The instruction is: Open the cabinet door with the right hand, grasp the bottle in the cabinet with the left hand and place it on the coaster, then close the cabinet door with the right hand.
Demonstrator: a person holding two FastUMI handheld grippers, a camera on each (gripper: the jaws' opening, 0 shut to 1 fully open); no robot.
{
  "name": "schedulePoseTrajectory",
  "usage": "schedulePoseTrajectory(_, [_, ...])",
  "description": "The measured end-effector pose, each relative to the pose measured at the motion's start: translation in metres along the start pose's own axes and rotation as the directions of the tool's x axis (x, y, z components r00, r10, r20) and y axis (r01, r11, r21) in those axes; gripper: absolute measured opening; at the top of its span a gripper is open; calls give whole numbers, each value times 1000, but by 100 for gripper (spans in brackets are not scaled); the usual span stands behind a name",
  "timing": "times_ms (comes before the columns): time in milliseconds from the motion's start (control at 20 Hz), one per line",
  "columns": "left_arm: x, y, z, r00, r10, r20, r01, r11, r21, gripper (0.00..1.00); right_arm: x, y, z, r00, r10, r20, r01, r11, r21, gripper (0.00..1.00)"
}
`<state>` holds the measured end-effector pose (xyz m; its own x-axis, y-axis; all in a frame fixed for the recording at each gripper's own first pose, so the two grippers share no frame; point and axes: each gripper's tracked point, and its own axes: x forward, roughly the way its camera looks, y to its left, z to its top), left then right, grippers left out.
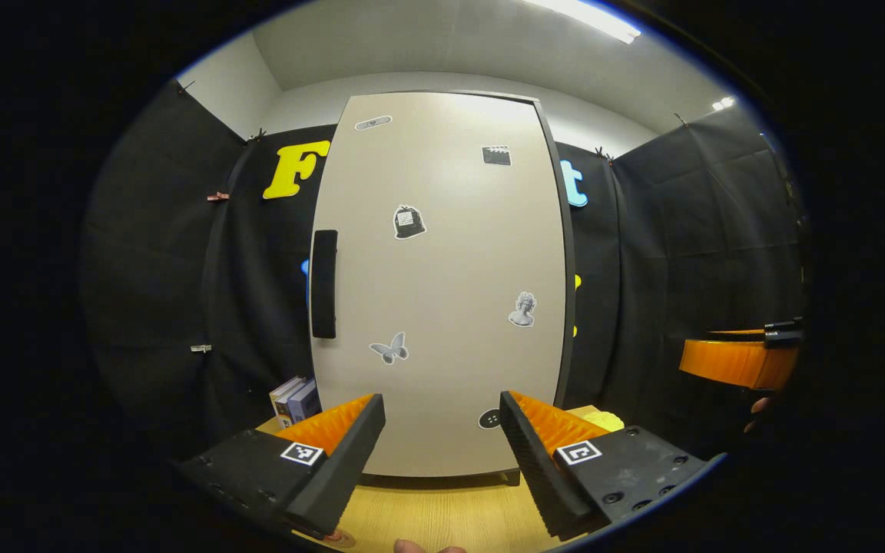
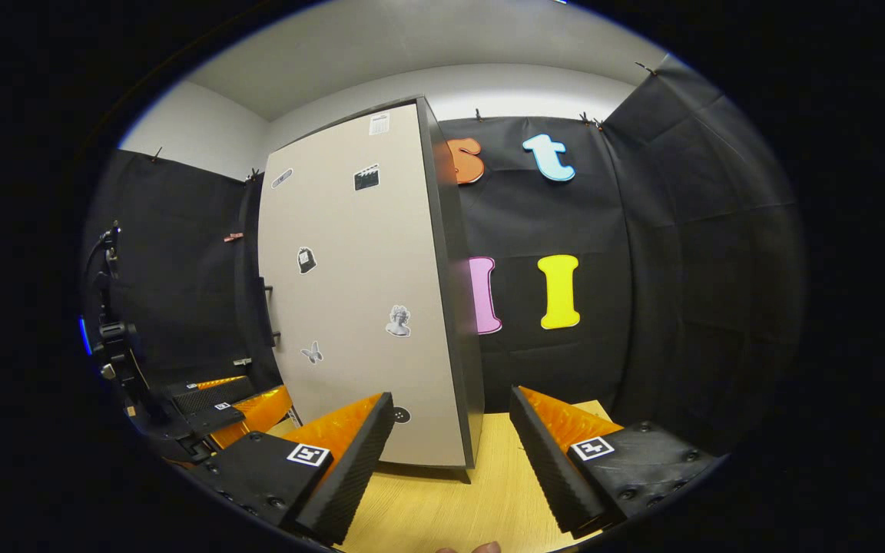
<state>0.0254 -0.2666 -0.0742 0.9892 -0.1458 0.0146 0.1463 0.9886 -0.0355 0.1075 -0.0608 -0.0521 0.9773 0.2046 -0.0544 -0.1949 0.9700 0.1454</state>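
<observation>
The cabinet door (image 1: 442,284) is closed, a tall, smooth, pale panel dotted with small stickers (a butterfly, a bust, a clapperboard), with a dark, rounded bar handle (image 1: 324,284) running upright along its left edge. The cabinet (image 2: 450,307) stands at the far edge of the light wood-grain surface (image 1: 442,514), its dark side panel showing in the right gripper view. A few books (image 1: 294,399) sit by its lower left corner, and something yellow (image 1: 605,419) lies by its lower right. The left claw (image 1: 442,445) is spread wide with ridged inner faces, holding nothing. The right claw (image 2: 450,453) is equally wide apart, empty, facing the cabinet's front corner.
</observation>
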Motion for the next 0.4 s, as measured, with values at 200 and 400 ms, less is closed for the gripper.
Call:
schedulePoseTrajectory(200, [1, -2, 0, 1000, -3, 1, 3, 1000, 2, 95, 2, 1, -1, 1000, 1, -5, -1, 1000, 1, 98])
schedulePoseTrajectory(400, [1, -2, 1, 1000, -3, -2, 3, 1000, 6, 95, 1, 0, 1, 1000, -2, -3, 2, 1000, 3, 98])
